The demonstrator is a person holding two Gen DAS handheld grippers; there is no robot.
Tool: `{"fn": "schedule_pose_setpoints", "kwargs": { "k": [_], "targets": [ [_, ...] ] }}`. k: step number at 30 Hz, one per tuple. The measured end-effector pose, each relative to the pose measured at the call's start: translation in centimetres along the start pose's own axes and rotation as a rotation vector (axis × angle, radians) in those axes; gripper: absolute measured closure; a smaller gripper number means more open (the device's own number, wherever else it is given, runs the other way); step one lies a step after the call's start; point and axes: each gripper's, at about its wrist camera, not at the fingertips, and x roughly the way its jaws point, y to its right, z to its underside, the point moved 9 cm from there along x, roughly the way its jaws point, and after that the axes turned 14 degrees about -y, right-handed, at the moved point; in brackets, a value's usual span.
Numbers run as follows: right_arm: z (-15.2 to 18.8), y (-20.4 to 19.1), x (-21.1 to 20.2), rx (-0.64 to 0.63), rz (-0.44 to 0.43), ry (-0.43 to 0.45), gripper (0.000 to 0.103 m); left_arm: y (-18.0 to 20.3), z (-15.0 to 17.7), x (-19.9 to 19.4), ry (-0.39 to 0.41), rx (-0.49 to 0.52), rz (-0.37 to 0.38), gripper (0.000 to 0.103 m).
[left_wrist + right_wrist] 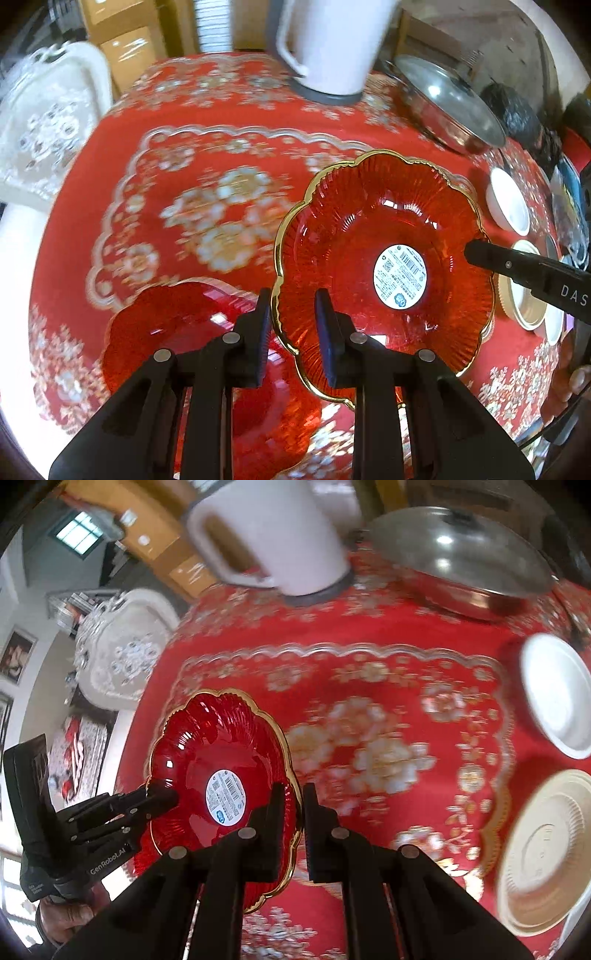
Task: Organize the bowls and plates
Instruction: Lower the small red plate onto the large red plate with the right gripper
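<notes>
Red patterned cloth (207, 110) covers the table, with a white jug (332, 48) and a lidded steel pan (450, 103) at the far side. Both grippers hold one red gold-rimmed plate (369, 229) above the cloth: the left gripper (291, 332) pinches its near-left rim, the right gripper (293, 823) pinches the opposite rim, each nearly closed on the glass. A second red plate (177, 332) lies below at near left. A white bowl (557, 694) and beige bowl (543, 853) sit at right.
</notes>
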Motion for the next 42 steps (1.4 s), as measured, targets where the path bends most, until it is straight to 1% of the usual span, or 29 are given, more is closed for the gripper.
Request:
{"fn": "schedule_pose_setpoints", "kwargs": {
  "k": [4, 7, 12, 15, 20, 27, 31, 35, 37, 38, 39, 42],
  "targets": [
    [0.4, -3.5, 1.3, -0.059, -0.015, -0.021, 0.095, -3.6, 1.8, -1.1, 0.007, -0.045, -0.014, 0.081],
    [0.8, -6.4, 3.2, -0.101, -0.024, -0.047, 0.095, -6.6, 3.5, -1.5, 0.006, -0.081, -0.038, 0.081],
    [2.1, -9.6, 6.5, -0.146, -0.033, -0.106, 0.095, -10.4, 6.4, -0.8, -0.020, -0.138, -0.057, 0.081],
    [2.9, -11.0, 8.6, -0.175, -0.014, -0.146, 0.095, -11.9, 7.9, 0.1, -0.038, -0.163, -0.065, 0.080],
    [4.5, -11.8, 11.4, -0.187, 0.020, -0.202, 0.093, -13.3, 9.6, 2.1, -0.073, -0.191, -0.084, 0.080],
    [5.7, -12.1, 14.2, -0.204, 0.084, -0.267, 0.091, -13.9, 10.5, 3.9, -0.096, -0.177, -0.129, 0.080],
    [5.8, -11.9, 14.9, -0.196, 0.102, -0.274, 0.091, -14.1, 10.5, 4.4, -0.094, -0.172, -0.138, 0.080],
    [5.5, -11.9, 14.9, -0.205, 0.140, -0.272, 0.090, -13.8, 10.3, 4.6, -0.088, -0.170, -0.147, 0.080],
    [5.5, -12.0, 15.0, -0.208, 0.156, -0.271, 0.089, -13.7, 10.2, 4.6, -0.083, -0.164, -0.153, 0.078],
    [5.5, -12.0, 14.9, -0.210, 0.164, -0.269, 0.089, -13.6, 10.2, 4.7, -0.079, -0.162, -0.149, 0.073],
    [5.5, -12.0, 15.0, -0.213, 0.171, -0.269, 0.089, -13.5, 10.2, 4.7, -0.076, -0.161, -0.138, 0.065],
    [5.4, -12.0, 15.1, -0.216, 0.186, -0.267, 0.088, -12.8, 10.1, 5.0, -0.088, -0.143, -0.104, 0.052]
  ]
}}
